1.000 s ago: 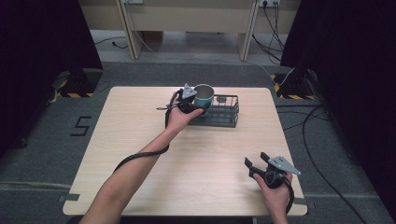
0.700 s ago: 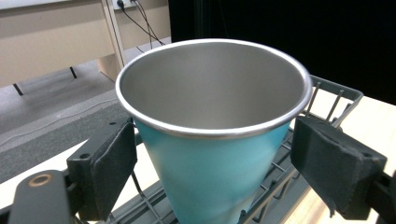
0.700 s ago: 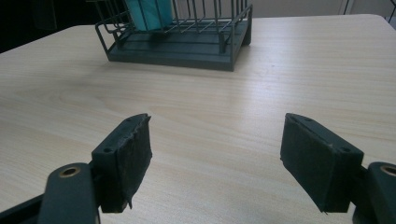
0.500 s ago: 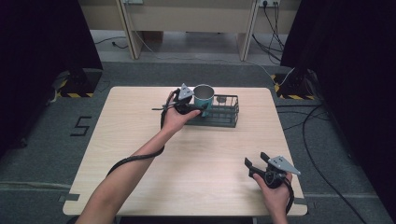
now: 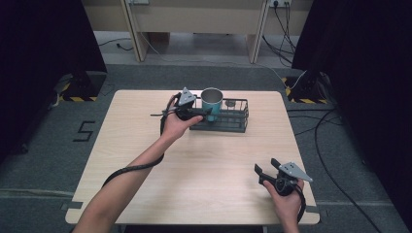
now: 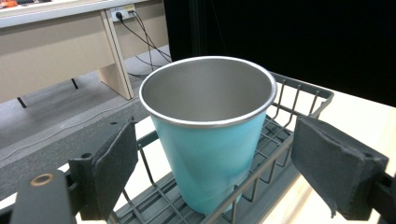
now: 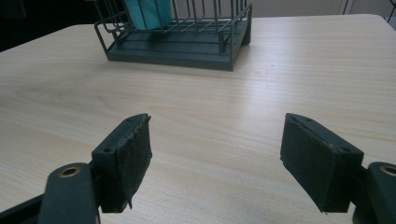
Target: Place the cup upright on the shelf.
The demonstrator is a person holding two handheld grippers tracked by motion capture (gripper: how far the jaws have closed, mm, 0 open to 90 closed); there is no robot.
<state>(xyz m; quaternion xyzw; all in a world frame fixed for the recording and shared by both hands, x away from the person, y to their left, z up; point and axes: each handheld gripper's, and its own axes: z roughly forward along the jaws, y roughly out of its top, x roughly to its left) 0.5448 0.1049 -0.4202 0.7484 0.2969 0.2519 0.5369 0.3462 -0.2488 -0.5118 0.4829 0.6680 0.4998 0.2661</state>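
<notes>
Left tool (image 6: 210, 158): jaws spread wide, one either side of the teal cup (image 6: 210, 140), pads clear of its wall, gripping nothing. Cup stands upright in the wire rack (image 6: 299, 100), directly ahead between the jaws. Right tool (image 7: 217, 158): wide open, empty, low over the counter (image 7: 210, 112); rack well ahead of it.
</notes>
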